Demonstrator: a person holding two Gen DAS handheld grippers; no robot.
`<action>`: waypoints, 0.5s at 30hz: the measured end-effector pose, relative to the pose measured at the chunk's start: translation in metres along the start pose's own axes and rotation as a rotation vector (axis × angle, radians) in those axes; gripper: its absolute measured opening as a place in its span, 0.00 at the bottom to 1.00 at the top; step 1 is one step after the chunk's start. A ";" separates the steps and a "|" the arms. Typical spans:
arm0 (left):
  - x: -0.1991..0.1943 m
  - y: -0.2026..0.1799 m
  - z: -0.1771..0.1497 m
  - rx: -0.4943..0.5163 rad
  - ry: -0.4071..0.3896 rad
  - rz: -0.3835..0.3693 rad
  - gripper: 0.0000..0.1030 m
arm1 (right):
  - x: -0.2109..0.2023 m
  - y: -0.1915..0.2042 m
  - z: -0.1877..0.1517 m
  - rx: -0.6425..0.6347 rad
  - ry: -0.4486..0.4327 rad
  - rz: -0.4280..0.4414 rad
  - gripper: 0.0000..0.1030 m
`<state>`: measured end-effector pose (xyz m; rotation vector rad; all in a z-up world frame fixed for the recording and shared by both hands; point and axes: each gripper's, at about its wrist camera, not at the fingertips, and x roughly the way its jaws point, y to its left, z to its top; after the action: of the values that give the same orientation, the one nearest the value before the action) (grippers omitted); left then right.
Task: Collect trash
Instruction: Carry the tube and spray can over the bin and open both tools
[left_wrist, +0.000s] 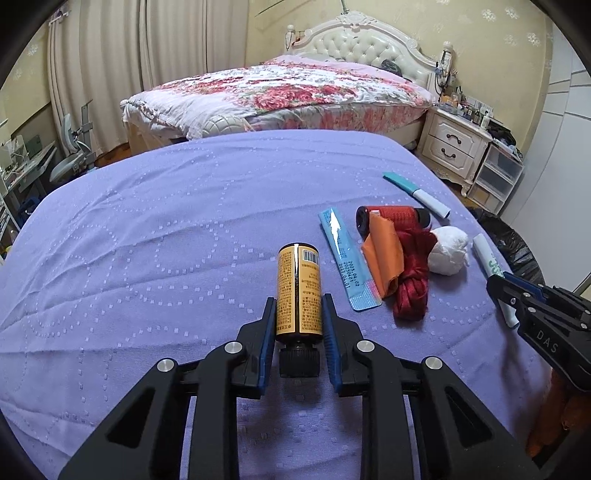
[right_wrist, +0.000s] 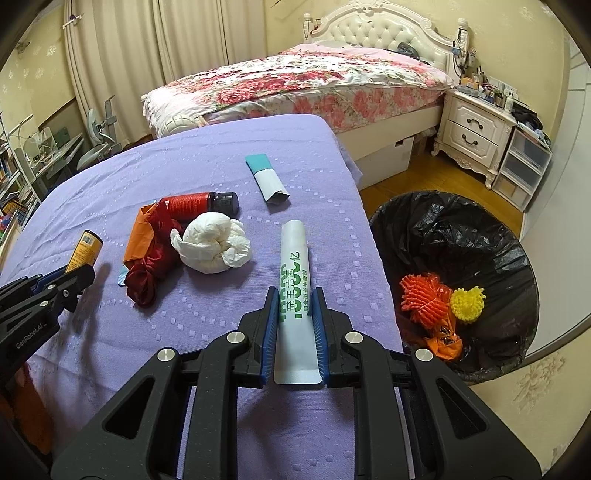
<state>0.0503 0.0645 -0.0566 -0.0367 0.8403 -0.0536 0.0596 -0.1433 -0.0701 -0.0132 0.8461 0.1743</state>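
Note:
My left gripper (left_wrist: 299, 302) is shut on an amber bottle with a yellow label (left_wrist: 298, 291), black cap toward me, over the purple-covered table (left_wrist: 147, 240). My right gripper (right_wrist: 295, 295) is shut on a white stick packet with green print (right_wrist: 294, 273) near the table's right edge. Between the two lie a crumpled white tissue ball (right_wrist: 212, 245), a red bottle with a black cap (right_wrist: 192, 202), an orange wrapper with dark red ribbon (right_wrist: 147, 243), a blue sachet (left_wrist: 345, 258) and a teal-and-white packet (right_wrist: 266, 177). The left gripper (right_wrist: 79, 275) shows at the right wrist view's left edge.
A bin lined with a black bag (right_wrist: 443, 229) stands on the floor right of the table, with orange and yellow pompoms (right_wrist: 424, 299) inside. Beyond the table are a bed with a floral quilt (left_wrist: 288, 92) and a white nightstand (left_wrist: 454, 144).

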 end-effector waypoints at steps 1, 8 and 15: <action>-0.002 -0.001 0.001 -0.001 -0.007 -0.005 0.24 | -0.001 0.000 0.000 0.001 -0.002 -0.001 0.18; -0.022 -0.016 0.010 0.015 -0.073 -0.051 0.24 | -0.018 -0.013 -0.004 0.025 -0.035 -0.023 0.18; -0.031 -0.052 0.028 0.065 -0.131 -0.117 0.24 | -0.034 -0.049 0.002 0.077 -0.078 -0.082 0.18</action>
<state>0.0482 0.0144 -0.0122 -0.0277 0.7047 -0.1868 0.0466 -0.1963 -0.0457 0.0308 0.7722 0.0643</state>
